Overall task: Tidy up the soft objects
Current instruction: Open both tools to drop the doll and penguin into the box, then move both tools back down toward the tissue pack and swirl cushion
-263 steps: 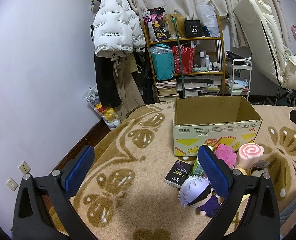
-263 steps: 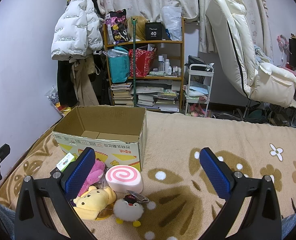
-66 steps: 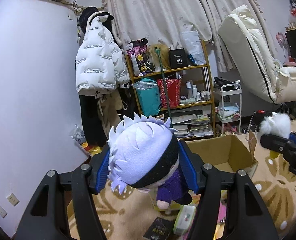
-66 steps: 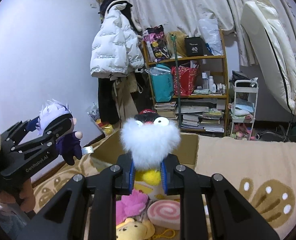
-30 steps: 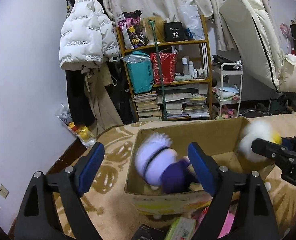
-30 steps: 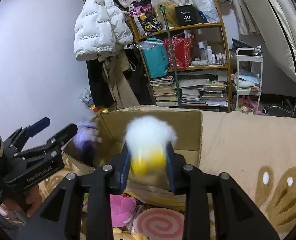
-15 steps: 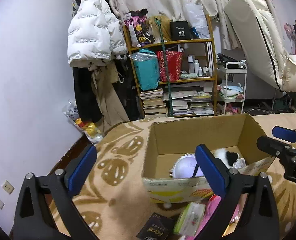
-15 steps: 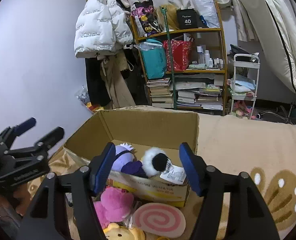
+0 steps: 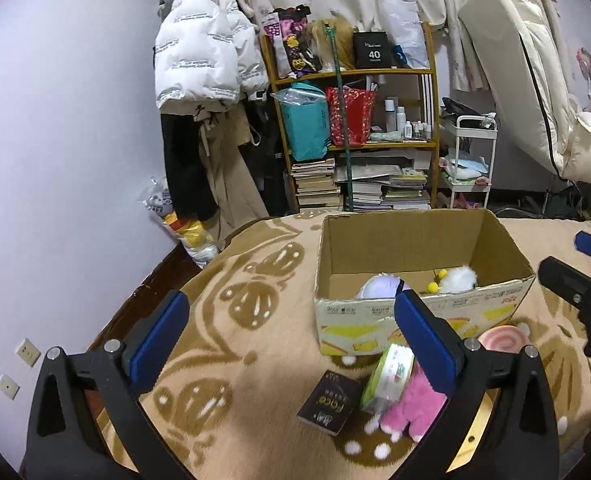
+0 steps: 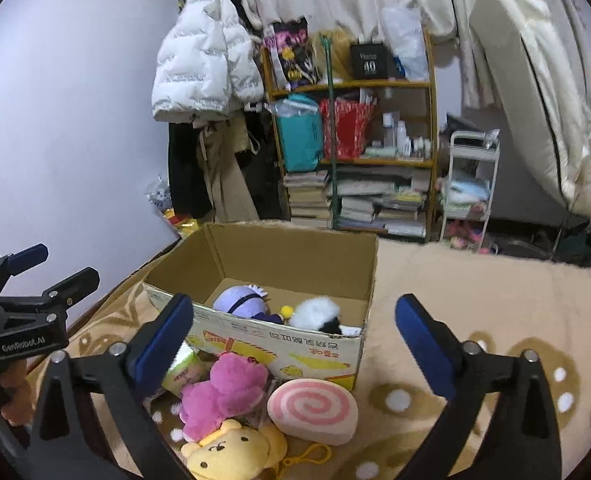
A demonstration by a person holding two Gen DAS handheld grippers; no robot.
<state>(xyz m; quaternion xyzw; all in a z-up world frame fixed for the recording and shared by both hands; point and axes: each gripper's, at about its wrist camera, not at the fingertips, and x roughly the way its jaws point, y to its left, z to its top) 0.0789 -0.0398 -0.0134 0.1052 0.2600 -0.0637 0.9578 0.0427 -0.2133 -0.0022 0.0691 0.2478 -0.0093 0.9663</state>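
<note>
An open cardboard box (image 10: 323, 254) stands on the patterned blanket and also shows in the left wrist view (image 9: 411, 246). Inside it lie a purple-haired doll (image 10: 239, 300) and a white fluffy plush (image 10: 315, 310). In front of the box lie a pink plush (image 10: 223, 392), a pink swirl roll cushion (image 10: 311, 410) and a yellow bear plush (image 10: 231, 454). My left gripper (image 9: 291, 336) is open and empty, short of the box. My right gripper (image 10: 295, 340) is open and empty, above the toys in front of the box.
A black "Face" box (image 9: 329, 402) and a green wipes pack (image 9: 387, 372) lie by the pink plush. A bookshelf (image 9: 359, 128), hanging coats (image 9: 203, 68), a white trolley (image 9: 471, 160) and a reclined cream chair (image 9: 535, 92) stand behind the bed.
Both grippers have pulled back from the box and lowered toward the blanket, still open. The doll and fluffy plush stay in the box.
</note>
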